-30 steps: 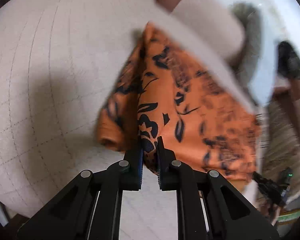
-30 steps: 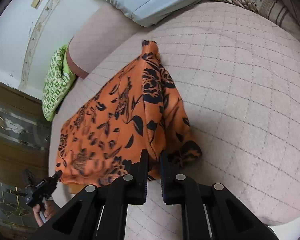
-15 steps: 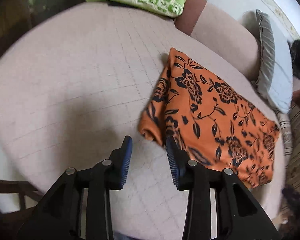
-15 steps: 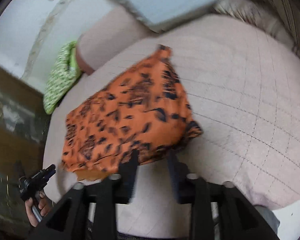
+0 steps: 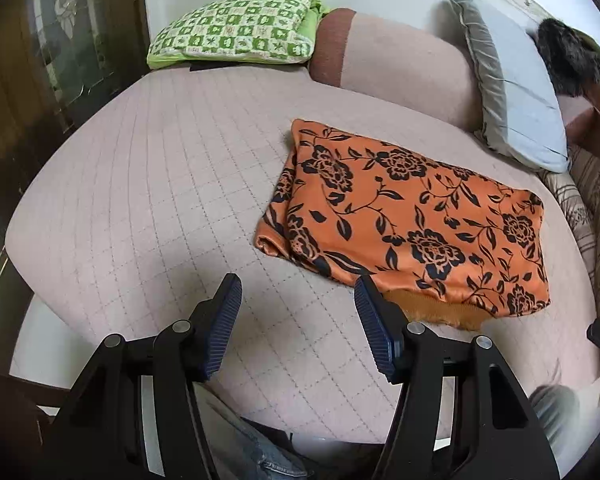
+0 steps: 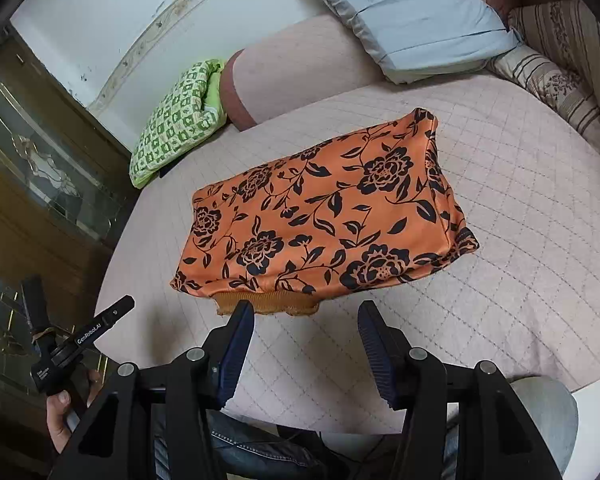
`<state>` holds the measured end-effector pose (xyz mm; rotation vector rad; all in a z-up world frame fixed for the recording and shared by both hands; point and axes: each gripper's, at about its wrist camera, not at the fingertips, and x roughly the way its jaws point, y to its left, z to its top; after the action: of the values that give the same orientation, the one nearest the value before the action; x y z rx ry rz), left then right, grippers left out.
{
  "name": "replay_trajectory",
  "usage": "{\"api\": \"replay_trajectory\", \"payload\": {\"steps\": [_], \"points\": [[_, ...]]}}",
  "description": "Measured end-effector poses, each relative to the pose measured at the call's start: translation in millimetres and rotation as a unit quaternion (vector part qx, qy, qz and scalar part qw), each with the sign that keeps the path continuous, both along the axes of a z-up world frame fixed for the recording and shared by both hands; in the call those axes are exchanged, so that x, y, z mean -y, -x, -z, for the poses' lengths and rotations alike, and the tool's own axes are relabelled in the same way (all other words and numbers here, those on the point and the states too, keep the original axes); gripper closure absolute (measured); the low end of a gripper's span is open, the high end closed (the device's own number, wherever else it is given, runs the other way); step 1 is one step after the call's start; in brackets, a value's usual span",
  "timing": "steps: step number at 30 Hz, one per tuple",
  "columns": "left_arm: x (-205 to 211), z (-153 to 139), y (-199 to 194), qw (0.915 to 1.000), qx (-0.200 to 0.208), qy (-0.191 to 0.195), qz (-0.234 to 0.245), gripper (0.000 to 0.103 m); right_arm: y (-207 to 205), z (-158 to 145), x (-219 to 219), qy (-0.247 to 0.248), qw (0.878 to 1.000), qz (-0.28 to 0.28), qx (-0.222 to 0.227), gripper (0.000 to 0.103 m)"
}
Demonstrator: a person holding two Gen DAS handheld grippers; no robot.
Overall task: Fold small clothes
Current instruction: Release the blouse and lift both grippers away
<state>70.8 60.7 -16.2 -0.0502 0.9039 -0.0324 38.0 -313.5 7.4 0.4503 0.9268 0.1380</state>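
An orange garment with a black flower print (image 5: 404, 216) lies folded flat in a rectangle on the pink quilted bed (image 5: 160, 208). It also shows in the right wrist view (image 6: 320, 216), with an orange ribbed hem (image 6: 268, 305) sticking out at its near edge. My left gripper (image 5: 298, 298) is open and empty, drawn back in front of the garment's near left corner. My right gripper (image 6: 306, 320) is open and empty, just short of the near edge by the hem. The left gripper's handle (image 6: 80, 340) shows at the right view's lower left.
A green checked pillow (image 5: 236, 28) and a pink bolster (image 5: 396, 60) lie at the head of the bed. A grey-blue pillow (image 5: 516, 92) leans at the right. A striped cushion (image 6: 556, 76) sits at the right edge. A dark wooden cabinet (image 6: 28, 168) stands at the left.
Both grippers let go of the garment, opened and pulled back. The garment went from held up by its edge to lying folded flat on the bed.
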Motion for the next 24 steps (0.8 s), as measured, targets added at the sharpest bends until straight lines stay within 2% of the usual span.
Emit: {"api": "replay_trajectory", "payload": {"steps": [8, 13, 16, 24], "points": [[12.2, -11.0, 8.8, 0.9990, 0.028, -0.036, -0.001, 0.044, 1.3, -8.5, -8.9, 0.022, 1.000, -0.001, 0.010, 0.051], [15.0, -12.2, 5.7, 0.9986, 0.032, -0.041, 0.001, 0.044, -8.1, -10.0, -23.2, 0.042, 0.999, -0.017, 0.008, 0.051], [16.5, -11.7, 2.2, 0.9979, 0.038, -0.053, -0.004, 0.044, -15.9, -8.9, -32.4, 0.037, 0.999, -0.032, 0.010, 0.051], [13.8, -1.8, -22.2, 0.9978, 0.034, -0.057, 0.001, 0.044, -51.7, 4.6, -49.3, 0.041, 0.998, -0.055, -0.012, 0.051]]}}
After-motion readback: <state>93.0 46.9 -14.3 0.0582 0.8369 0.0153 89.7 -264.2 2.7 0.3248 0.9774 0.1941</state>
